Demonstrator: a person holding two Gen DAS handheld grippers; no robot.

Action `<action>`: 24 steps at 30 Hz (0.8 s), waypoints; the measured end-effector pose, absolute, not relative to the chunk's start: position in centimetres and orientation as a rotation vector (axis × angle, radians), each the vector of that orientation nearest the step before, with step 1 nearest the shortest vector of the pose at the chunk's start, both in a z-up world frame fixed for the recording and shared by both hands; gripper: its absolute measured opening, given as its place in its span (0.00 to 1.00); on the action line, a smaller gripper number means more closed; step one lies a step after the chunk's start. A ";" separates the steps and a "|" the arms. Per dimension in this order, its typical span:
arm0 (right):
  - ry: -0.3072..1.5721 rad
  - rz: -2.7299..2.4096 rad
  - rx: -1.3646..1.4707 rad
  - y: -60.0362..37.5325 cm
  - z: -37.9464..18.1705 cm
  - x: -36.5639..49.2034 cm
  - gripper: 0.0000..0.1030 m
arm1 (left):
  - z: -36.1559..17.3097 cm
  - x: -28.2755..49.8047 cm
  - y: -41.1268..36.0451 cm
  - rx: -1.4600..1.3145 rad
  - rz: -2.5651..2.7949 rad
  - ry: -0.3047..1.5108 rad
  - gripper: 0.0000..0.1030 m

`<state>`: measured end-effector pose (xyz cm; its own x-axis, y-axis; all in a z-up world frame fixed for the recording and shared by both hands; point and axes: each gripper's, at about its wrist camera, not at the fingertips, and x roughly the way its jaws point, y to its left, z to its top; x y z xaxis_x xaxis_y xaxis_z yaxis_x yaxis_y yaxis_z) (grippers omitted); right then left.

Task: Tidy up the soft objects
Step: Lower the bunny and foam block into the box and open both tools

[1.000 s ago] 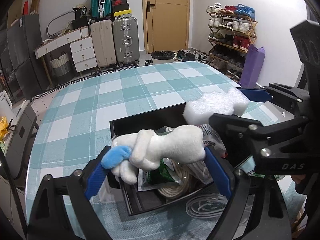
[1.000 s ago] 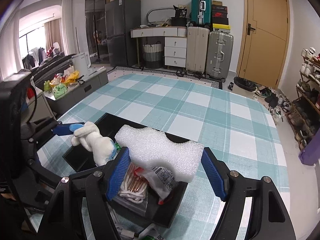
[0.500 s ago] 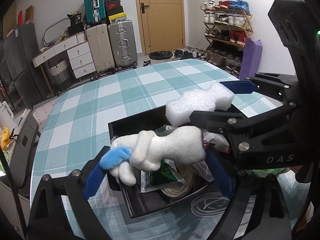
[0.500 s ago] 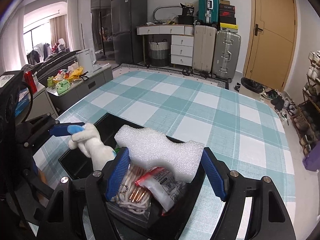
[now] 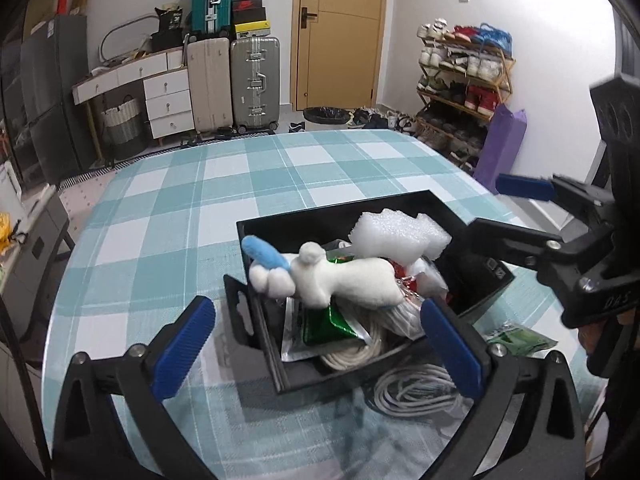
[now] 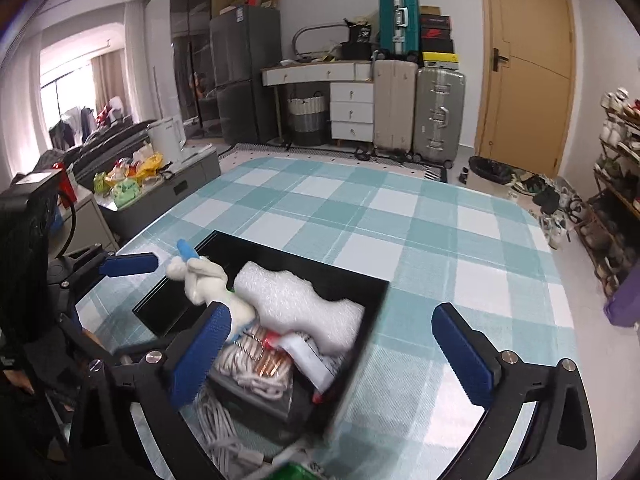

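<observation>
Both soft things now lie in the black bin (image 5: pixel 440 208) on the checked bench (image 5: pixel 168 216): the white plush toy (image 5: pixel 340 284) sprawls across the pile with its blue ear (image 5: pixel 262 252) poking up over the near-left rim, and the white foam block (image 5: pixel 400 236) sits just behind it, toward the far side. The left hand-held gripper (image 5: pixel 316 348) hangs in front of the bin with its blue pads spread wide and nothing between them; the right hand-held gripper (image 6: pixel 332 356) is likewise wide open, one pad low beside the plush and the foam, the other out over bare cloth. So the drop looks made, and the step in hand seems to be getting clear. To do that well I'd lift each one straight up and back before swinging away, since the plush perches high on the heap and a brushing pad could tip it over the rim. A white cable coil (image 5: pixel 416 394) lies on the cloth just outside the bin's near edge, beside a green packet (image 5: pixel 520 338); both are worth steering around.
</observation>
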<state>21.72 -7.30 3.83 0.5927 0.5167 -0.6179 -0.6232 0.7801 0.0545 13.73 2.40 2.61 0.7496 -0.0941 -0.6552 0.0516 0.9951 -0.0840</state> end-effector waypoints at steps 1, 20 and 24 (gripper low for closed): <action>0.663 0.670 -0.161 -7.7 3.9 21.4 0.99 | 2.7 13.4 2.6 -0.073 -0.072 0.715 1.00; 0.718 0.651 -0.166 -11.9 2.6 16.4 0.99 | 2.4 9.2 2.4 -0.112 -0.030 0.689 1.00; 0.732 0.639 -0.176 -12.3 2.5 16.0 0.99 | 2.2 8.9 1.7 -0.109 -0.039 0.684 1.00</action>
